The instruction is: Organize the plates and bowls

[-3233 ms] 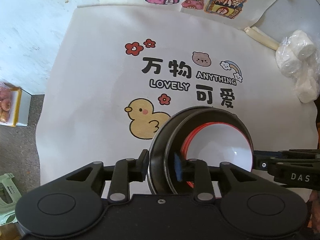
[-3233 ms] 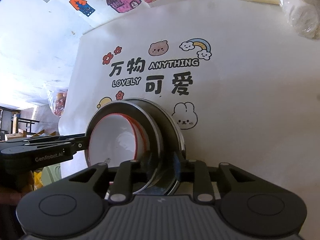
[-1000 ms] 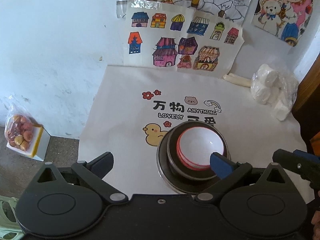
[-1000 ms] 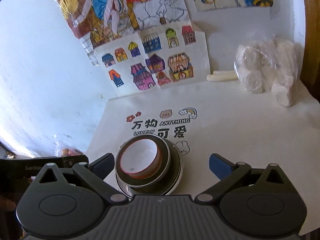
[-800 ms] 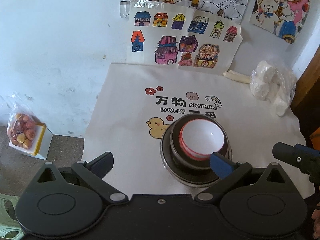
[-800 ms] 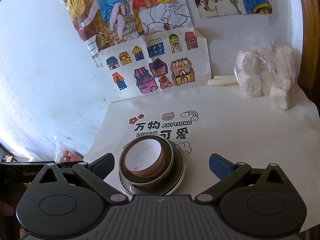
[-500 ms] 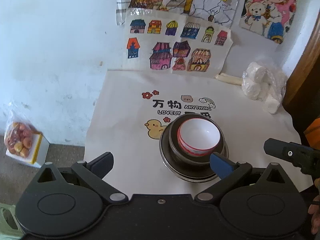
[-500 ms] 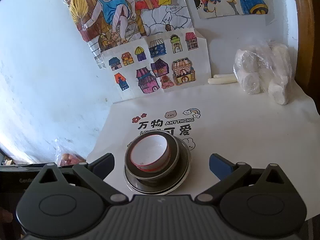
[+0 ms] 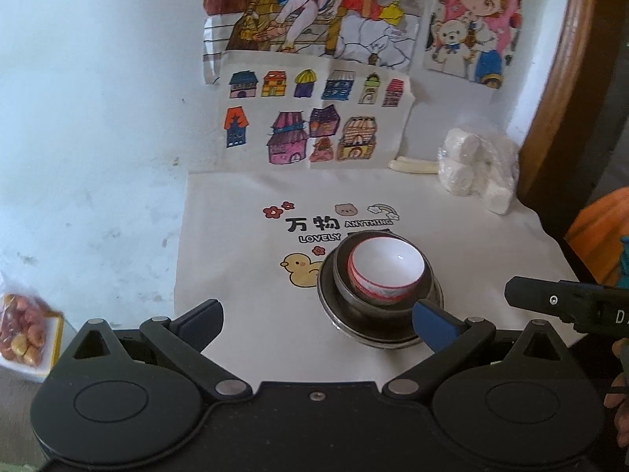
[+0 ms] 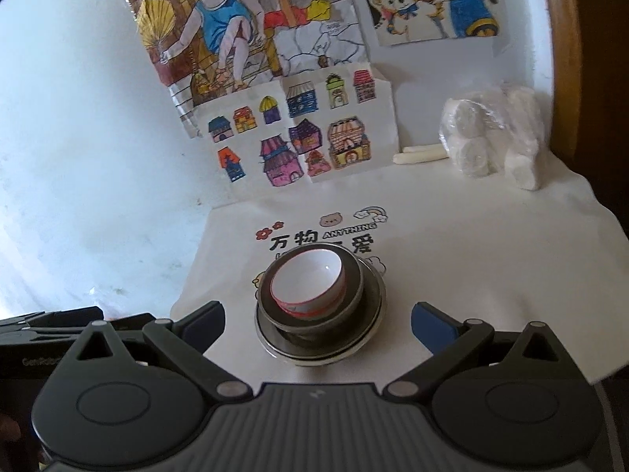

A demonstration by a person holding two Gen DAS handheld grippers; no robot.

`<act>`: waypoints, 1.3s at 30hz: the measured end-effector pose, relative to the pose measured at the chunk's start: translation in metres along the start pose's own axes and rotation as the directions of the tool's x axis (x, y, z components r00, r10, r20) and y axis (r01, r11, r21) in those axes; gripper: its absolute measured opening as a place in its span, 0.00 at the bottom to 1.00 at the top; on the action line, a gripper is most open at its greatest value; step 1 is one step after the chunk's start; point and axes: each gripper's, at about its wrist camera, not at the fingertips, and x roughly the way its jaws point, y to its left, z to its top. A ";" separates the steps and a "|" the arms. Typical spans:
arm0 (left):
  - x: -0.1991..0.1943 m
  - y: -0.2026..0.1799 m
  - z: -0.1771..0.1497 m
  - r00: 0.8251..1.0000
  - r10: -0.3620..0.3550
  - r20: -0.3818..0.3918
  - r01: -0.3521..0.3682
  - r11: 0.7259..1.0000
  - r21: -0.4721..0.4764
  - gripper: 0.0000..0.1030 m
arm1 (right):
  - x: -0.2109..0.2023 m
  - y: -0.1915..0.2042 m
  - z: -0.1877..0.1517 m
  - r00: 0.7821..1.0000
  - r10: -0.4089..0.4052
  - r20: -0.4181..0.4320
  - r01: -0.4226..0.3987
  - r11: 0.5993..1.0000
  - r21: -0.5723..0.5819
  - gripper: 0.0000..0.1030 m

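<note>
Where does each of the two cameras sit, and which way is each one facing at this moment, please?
Left wrist view: rides the open left gripper, looking down its fingers at the white red-rimmed bowl nested in a dark metal bowl on a steel plate; the right gripper pokes in at right.
Right wrist view: rides the open right gripper, facing the same stack from its other side; the left gripper shows at left.
Shared: stack, printed cream cloth, house drawings, plastic-wrapped white rolls.

You see soft, even daylight, a small glare spot inside the white bowl (image 9: 387,267), slight blur, fisheye-curved dark corners.
</note>
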 end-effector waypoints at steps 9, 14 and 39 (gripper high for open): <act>-0.019 0.023 -0.013 0.996 -0.076 0.034 0.074 0.994 0.075 0.99 | -0.023 0.025 -0.034 0.996 -0.078 0.049 0.077 0.997 0.028 1.00; -0.026 0.031 -0.024 0.993 -0.111 0.033 0.108 0.991 0.081 0.99 | -0.034 0.035 -0.050 0.993 -0.104 0.059 0.104 0.995 0.012 1.00; -0.042 0.048 -0.041 0.991 -0.129 0.046 0.124 0.987 0.101 0.99 | -0.049 0.051 -0.067 0.989 -0.136 0.051 0.136 0.991 0.006 1.00</act>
